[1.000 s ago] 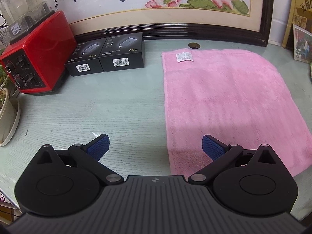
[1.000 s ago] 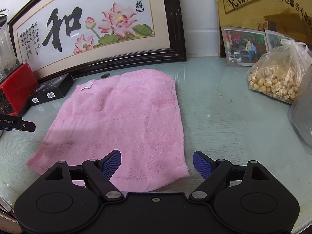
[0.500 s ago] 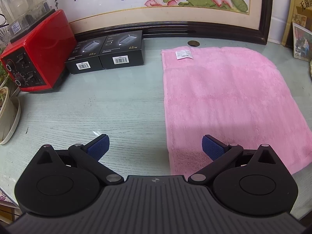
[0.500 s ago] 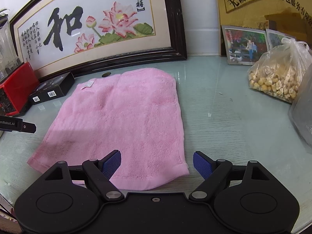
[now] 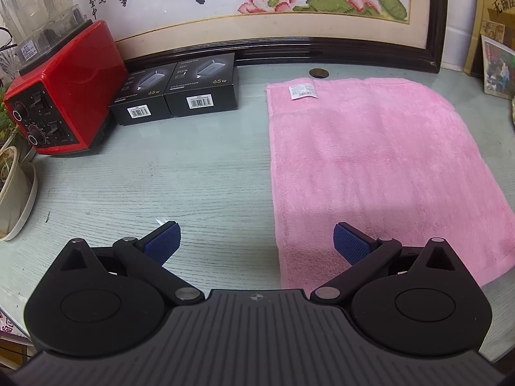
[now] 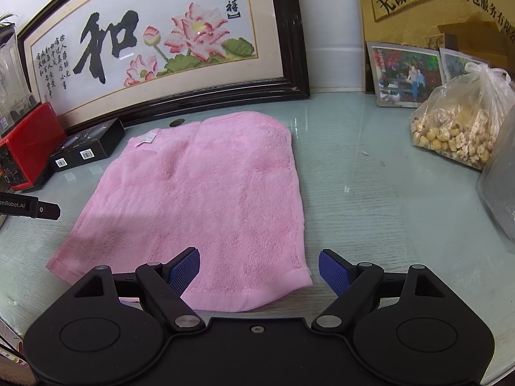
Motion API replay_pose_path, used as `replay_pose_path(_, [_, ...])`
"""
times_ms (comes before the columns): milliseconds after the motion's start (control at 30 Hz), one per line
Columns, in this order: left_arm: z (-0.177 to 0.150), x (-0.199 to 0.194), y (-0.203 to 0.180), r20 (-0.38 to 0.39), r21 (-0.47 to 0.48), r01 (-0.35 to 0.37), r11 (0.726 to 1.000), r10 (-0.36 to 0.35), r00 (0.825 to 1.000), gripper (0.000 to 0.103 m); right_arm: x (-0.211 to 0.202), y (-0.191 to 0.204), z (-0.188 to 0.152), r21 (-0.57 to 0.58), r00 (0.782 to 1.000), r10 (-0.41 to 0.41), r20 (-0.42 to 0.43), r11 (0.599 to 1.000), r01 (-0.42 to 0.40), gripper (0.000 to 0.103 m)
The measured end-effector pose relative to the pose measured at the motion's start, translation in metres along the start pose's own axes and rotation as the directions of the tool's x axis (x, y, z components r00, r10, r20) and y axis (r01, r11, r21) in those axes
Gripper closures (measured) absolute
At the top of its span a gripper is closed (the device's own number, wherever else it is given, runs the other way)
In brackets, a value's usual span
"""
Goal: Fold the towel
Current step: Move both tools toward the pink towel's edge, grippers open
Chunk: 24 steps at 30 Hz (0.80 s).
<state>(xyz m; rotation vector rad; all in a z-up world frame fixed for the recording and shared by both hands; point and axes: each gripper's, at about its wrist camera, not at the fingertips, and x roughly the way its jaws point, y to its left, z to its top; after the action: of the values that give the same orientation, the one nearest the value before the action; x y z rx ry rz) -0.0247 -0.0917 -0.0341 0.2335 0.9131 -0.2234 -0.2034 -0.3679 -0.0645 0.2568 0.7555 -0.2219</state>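
Note:
A pink towel [image 5: 370,167] lies flat on the pale glass-topped table, a white label [image 5: 302,91] at its far left corner. It also shows in the right wrist view [image 6: 206,199]. My left gripper [image 5: 256,246] is open and empty, its jaws astride the towel's near left corner. My right gripper [image 6: 259,271] is open and empty, its jaws astride the towel's near right corner. The left gripper's tip [image 6: 35,207] shows at the left edge of the right wrist view.
A red appliance [image 5: 64,90] and two black boxes [image 5: 177,93] stand at the back left. A framed embroidery [image 6: 154,48] leans on the wall. A plant pot [image 5: 13,193] is at far left. A bag of snacks [image 6: 457,128] and photo frames [image 6: 402,77] are at right.
Both grippers have drifted slightly toward the towel's near edge. The towel has not moved and both grippers stay open.

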Motion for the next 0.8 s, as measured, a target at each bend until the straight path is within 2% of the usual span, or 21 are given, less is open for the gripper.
replay_pose_path(800, [-0.0005, -0.0006, 0.0011, 0.002, -0.002, -0.02, 1.0, 0.02, 1.0, 0.0, 0.0004, -0.0003, 0.001, -0.003, 1.0, 0.002, -0.003, 1.0, -0.002, 0.02])
